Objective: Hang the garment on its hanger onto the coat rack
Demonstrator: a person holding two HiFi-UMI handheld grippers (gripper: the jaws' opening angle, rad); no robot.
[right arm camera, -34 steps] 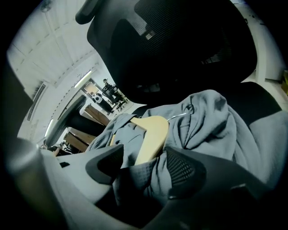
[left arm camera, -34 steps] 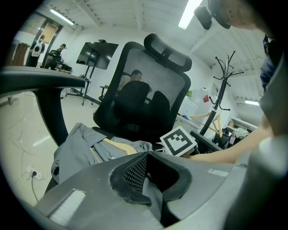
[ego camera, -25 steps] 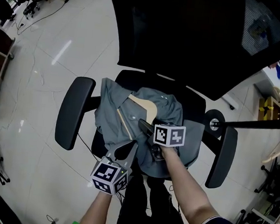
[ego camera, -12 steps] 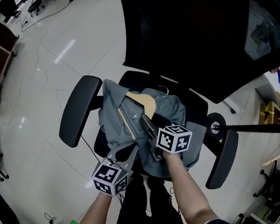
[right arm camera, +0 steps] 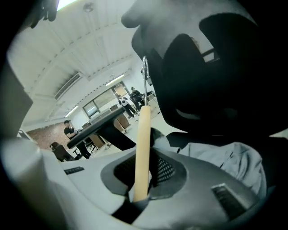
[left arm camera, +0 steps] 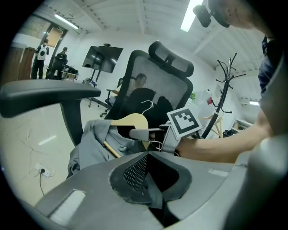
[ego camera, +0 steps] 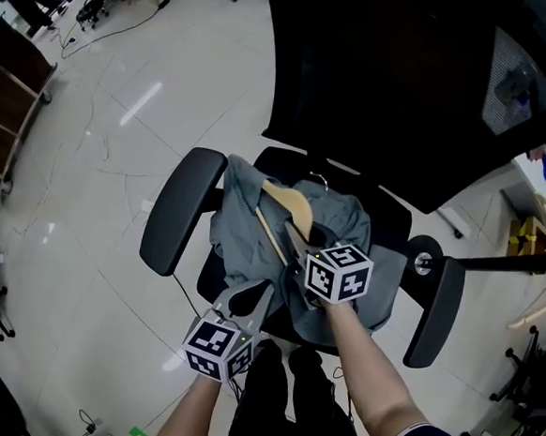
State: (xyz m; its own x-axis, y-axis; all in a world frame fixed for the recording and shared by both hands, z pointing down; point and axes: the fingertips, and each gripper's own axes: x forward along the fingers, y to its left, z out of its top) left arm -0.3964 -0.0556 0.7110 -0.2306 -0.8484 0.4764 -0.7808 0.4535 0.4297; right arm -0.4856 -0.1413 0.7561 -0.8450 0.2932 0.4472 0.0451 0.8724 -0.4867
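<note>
A grey garment (ego camera: 241, 238) lies crumpled on an office chair's seat, with a wooden hanger (ego camera: 290, 204) inside its collar. My right gripper (ego camera: 300, 235) reaches over the garment; its jaws are closing, with the hanger's wooden arm (right arm camera: 143, 143) pinched upright between the pads and the metal hook (right arm camera: 145, 72) above. My left gripper (ego camera: 248, 300) is at the seat's front edge, shut on a fold of the garment (left arm camera: 150, 184). From the left gripper view the hanger (left arm camera: 130, 121) and the right gripper's marker cube (left arm camera: 184, 121) sit just ahead. A black coat rack (left arm camera: 225, 85) stands behind the chair to the right.
The chair's tall black back (ego camera: 406, 82) rises beyond the seat, and armrests (ego camera: 175, 209) flank it on both sides. A black pole (ego camera: 519, 263) crosses at the right. Spare wooden hangers (ego camera: 539, 309) and clutter lie at the right edge. Desks and people are far off.
The right gripper's jaws have come together onto the hanger's arm near the collar. The left gripper kept its hold on the garment. The chair sits further right in the head view.
</note>
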